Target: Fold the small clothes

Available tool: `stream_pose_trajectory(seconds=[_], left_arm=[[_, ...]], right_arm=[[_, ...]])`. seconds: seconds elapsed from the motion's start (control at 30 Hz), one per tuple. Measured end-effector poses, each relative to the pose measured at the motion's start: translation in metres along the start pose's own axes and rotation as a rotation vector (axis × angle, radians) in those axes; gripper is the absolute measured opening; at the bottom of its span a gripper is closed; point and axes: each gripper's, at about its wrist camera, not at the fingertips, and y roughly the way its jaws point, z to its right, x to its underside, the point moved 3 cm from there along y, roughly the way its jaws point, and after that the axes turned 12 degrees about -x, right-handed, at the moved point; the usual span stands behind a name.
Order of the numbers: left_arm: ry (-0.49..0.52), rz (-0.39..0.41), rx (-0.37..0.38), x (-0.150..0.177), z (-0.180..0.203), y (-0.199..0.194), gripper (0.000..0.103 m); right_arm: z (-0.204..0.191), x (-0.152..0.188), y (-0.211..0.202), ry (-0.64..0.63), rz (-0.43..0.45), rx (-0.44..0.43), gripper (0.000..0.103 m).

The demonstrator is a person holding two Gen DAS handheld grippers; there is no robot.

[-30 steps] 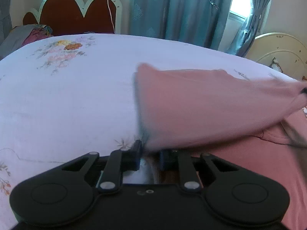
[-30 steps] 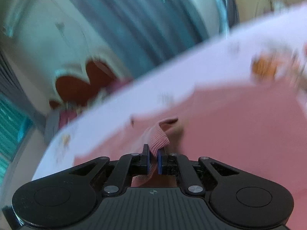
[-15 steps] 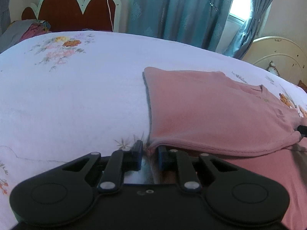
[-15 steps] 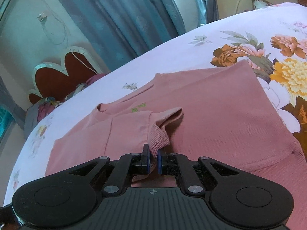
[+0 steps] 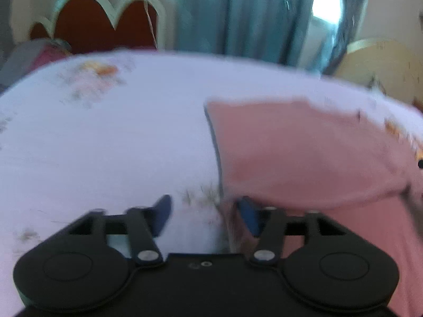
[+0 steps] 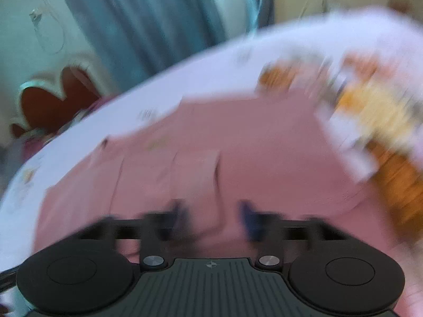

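Opening left gripper beside shirt edge

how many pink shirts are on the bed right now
1. The pink shirt lies partly folded on the floral bedsheet, right of the left tool in its view and straight ahead of the right tool. Others may lie outside both views.

Motion blur smears the floral bedsheet and pink shirt

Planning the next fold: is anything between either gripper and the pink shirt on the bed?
Nothing visible. Both grippers' jaws are opening at the pink knit shirt: the left gripper at its edge, the right gripper over the cloth.
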Motion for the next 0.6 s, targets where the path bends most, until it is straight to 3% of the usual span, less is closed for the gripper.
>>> stream_pose_trajectory(seconds=[0.1, 0.13, 0.17, 0.2, 0.3, 0.37, 0.47, 0.6], left_arm=[[-0.010, 0.055, 0.059, -0.010, 0.017, -0.011, 0.063], [0.001, 0.059, 0.086, -0.012, 0.027, -0.008, 0.063], [0.019, 0.050, 0.100, -0.012, 0.038, -0.002, 0.063], [0.035, 0.035, 0.101, -0.011, 0.045, 0.004, 0.063], [0.082, -0.079, 0.110, 0.004, 0.053, 0.031, 0.063], [0.109, -0.093, 0.130, -0.002, 0.053, 0.029, 0.063], [0.061, -0.054, 0.166, -0.027, 0.050, 0.029, 0.068], [0.075, 0.018, 0.180, -0.072, 0.072, 0.058, 0.077]], right_arm=[[-0.016, -0.004, -0.002, -0.045, 0.004, -0.084, 0.065], [-0.023, -0.002, 0.003, -0.067, -0.013, -0.106, 0.058], [-0.029, 0.002, 0.011, -0.090, -0.047, -0.109, 0.042], [-0.032, 0.005, 0.019, -0.103, -0.074, -0.103, 0.036], [-0.025, 0.027, 0.047, -0.124, -0.222, -0.026, 0.033], [-0.029, 0.024, 0.042, -0.171, -0.223, -0.033, 0.034], [-0.030, 0.004, 0.033, -0.148, -0.129, -0.068, 0.034], [-0.050, -0.030, 0.071, -0.160, -0.112, -0.092, 0.034]])
